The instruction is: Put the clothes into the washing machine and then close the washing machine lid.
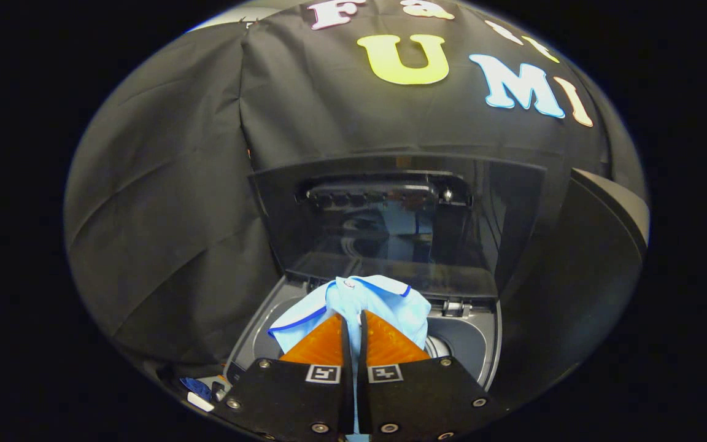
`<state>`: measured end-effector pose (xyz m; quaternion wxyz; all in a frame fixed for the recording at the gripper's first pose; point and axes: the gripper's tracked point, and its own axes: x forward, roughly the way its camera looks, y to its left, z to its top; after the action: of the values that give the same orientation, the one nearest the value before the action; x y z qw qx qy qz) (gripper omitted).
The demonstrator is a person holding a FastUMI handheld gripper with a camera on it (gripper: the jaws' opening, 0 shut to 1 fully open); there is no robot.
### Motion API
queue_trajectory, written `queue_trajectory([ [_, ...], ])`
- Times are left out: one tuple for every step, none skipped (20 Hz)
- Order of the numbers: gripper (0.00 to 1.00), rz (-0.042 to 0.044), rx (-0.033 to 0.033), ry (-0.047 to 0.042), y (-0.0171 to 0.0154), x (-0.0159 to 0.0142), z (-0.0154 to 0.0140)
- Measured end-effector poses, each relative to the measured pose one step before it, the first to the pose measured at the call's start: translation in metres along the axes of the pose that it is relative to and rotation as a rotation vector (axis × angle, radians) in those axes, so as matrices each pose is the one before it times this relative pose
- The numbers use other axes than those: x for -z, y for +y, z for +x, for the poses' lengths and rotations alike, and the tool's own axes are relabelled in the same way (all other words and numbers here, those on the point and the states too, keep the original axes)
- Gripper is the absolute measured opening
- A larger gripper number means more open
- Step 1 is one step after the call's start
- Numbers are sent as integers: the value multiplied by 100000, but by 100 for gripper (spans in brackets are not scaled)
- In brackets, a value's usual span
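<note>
While the tongs pinch a light blue shirt between both fingers, it hangs over the washing machine's opening, with the lid standing raised just beyond, against the black cloth.

The shirt hangs between the fingers, above the washer opening. The lid stands upright behind the opening, against the booth wall.

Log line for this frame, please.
gripper shut on shirt | shirt above washer opening | lid up | not released
</note>
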<state>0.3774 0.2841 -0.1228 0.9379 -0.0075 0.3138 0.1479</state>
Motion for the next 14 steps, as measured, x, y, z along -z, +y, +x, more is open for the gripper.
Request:
queue_trajectory([
  [3, 97, 1588, 2077, -263, 839, 329],
  [4, 892, 1104, 2032, -83, 912, 161],
  [6, 1409, 354, 1181, -136, 743, 131],
  [7, 1267, 369, 1332, -16, 535, 473],
  [8, 464, 362, 1532, -6, 511, 142],
  [10, -204, 222, 1208, -76, 441, 132],
  [12, -749, -200, 1297, 70, 349, 72],
  [18, -1273, 1513, 1342, -338, 483, -13],
  [22, -1145, 1226, 734, -414, 320, -146],
  [37, -1086, 438, -368, 80, 310, -55],
  [51, -1092, 541, -524, 133, 149, -120],
  [66, -1260, 686, -476, 178, 575, -217],
  [81, -880, 478, -405, 50, 108, -68],
  [95, 196, -36, -406, 21, -131, -333],
])
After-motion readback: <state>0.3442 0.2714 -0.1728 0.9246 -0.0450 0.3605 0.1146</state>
